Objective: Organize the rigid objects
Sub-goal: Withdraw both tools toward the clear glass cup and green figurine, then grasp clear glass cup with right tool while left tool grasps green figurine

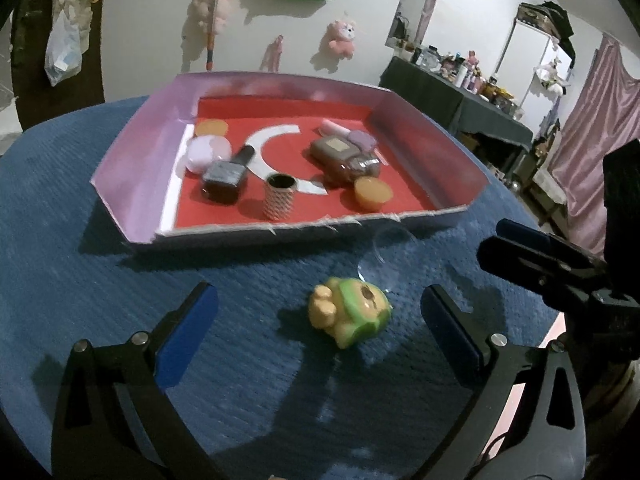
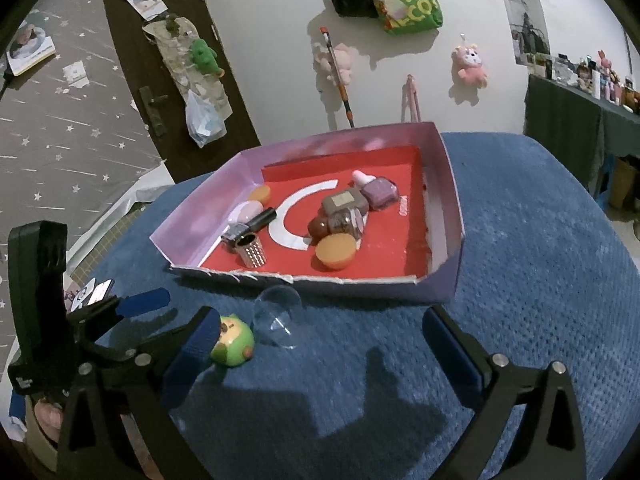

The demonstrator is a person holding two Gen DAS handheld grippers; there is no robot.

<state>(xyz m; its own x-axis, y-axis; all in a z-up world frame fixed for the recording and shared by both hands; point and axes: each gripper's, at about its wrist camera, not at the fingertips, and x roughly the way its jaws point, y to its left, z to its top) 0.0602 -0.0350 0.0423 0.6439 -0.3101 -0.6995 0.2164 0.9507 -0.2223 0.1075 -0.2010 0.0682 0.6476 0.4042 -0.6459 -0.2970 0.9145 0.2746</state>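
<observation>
Right now both tools are hovering over the blue tabletop (image 1: 80, 208) with their jaws spread wide and nothing between the pads. The left hand-held gripper (image 1: 320, 332) is pointing down at a small green-and-yellow toy figure (image 1: 350, 314), which is lying on the cloth just ahead of its blue fingertips (image 1: 192, 332), between them but touching neither. A clear glass dome (image 1: 386, 258) is resting just beyond the figure, close to the near wall of the pink-walled cardboard tray (image 1: 132, 176).

The right hand-held gripper (image 2: 320, 344) is facing the same tray (image 2: 444, 292), with the toy figure (image 2: 234, 346) sitting beside its left finger and the clear dome (image 2: 280, 316) just ahead, left of centre.

Inside the tray, on its red floor, several things are lying: a dark nail-polish bottle (image 1: 226, 174), a patterned cylinder (image 1: 280, 196) standing upright, an orange cap (image 1: 372, 194), a brown bottle (image 1: 344, 156), a lilac bottle (image 2: 378, 192) and a pale round piece (image 1: 206, 152).
</observation>
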